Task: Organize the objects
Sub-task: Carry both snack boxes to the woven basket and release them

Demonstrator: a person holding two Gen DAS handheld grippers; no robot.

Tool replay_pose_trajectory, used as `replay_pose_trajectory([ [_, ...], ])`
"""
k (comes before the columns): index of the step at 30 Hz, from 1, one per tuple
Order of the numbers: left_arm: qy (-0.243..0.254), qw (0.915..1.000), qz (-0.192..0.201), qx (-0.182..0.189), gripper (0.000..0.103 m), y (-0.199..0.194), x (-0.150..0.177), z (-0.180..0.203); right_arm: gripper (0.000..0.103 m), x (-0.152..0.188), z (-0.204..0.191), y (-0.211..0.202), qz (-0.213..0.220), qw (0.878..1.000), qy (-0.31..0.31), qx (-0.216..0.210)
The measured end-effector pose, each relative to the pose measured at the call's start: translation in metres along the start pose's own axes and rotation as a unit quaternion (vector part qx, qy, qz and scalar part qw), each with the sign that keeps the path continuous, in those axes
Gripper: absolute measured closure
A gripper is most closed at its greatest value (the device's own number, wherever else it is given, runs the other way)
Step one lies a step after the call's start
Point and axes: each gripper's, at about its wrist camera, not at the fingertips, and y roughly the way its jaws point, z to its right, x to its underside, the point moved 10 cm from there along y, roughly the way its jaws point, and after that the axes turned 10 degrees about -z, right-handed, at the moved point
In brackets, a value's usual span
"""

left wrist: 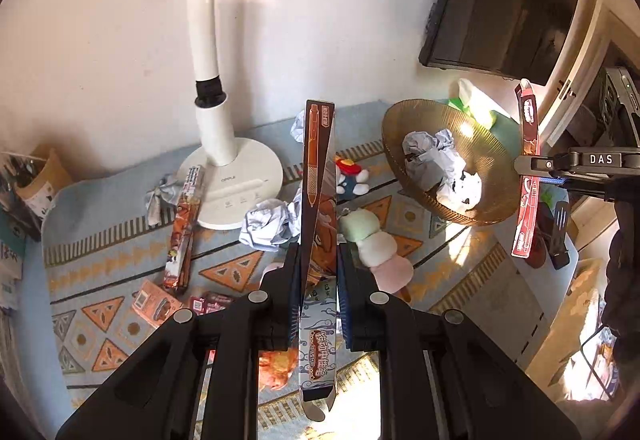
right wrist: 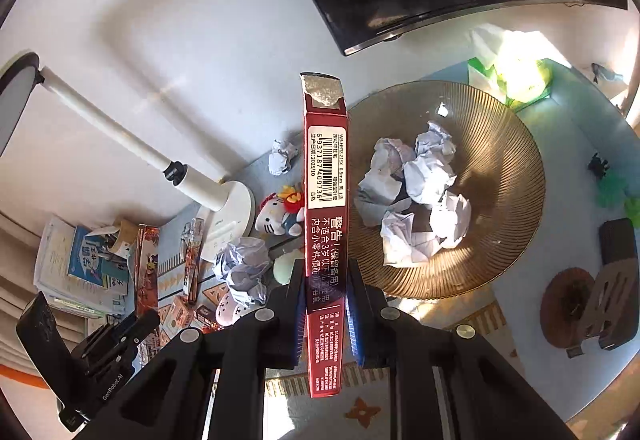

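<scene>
Each tool [left wrist: 318,280] [right wrist: 325,304] grips a pen box [left wrist: 318,175] [right wrist: 325,199] lengthwise, pointing forward.

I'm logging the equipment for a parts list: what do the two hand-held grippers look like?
Both are matte black plastic. The left hand-held gripper and right hand-held gripper each have two angular fingers with blue ribbed pads and round silver pins at the joints. Seen from the left camera, the right one carries white "DAS" lettering.

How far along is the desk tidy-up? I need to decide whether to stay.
Partly done: several paper balls already lie in the ribbed bowl. In hand: the left gripper grips an orange pen box, the right gripper a red pen box. Left: loose paper balls, another pen box and plush toys on the mat.
</scene>
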Motion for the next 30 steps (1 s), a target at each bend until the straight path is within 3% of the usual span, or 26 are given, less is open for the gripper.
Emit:
replay_pose_trajectory([
  [7, 0.031, 0.9988, 0.016, 0.034, 0.090, 0.016, -0.047, 0.063, 0.086, -0.028, 0.036, -0.029, 0.025, 1.000, 0.005, 0.010],
  [18, 0.077, 0.9939, 0.039, 0.069, 0.089, 0.052, -0.110, 0.148, 0.084, -0.071, 0.065, -0.023, 0.013, 0.998, -0.019, 0.054],
  [20, 0.076, 0.9939, 0.037, 0.071, 0.075, 0.059, -0.118, 0.154, 0.080, -0.080, 0.070, -0.019, 0.018, 0.998, -0.022, 0.060],
  [21, 0.074, 0.9944, 0.031, 0.068, 0.059, 0.063, -0.119, 0.156, 0.076, -0.083, 0.074, -0.017, 0.020, 0.998, -0.019, 0.064],
  [22, 0.070, 0.9952, 0.026, 0.064, 0.057, 0.067, -0.119, 0.156, 0.074, -0.083, 0.078, -0.015, 0.017, 0.998, -0.013, 0.067],
  [26, 0.039, 0.9965, 0.005, 0.074, 0.057, 0.073, -0.104, 0.143, 0.063, -0.070, 0.093, -0.007, 0.001, 0.999, 0.016, 0.046],
  [30, 0.011, 0.9973, -0.016, 0.071, 0.057, 0.074, -0.074, 0.120, 0.061, -0.047, 0.102, 0.006, -0.024, 0.998, 0.020, 0.061],
])
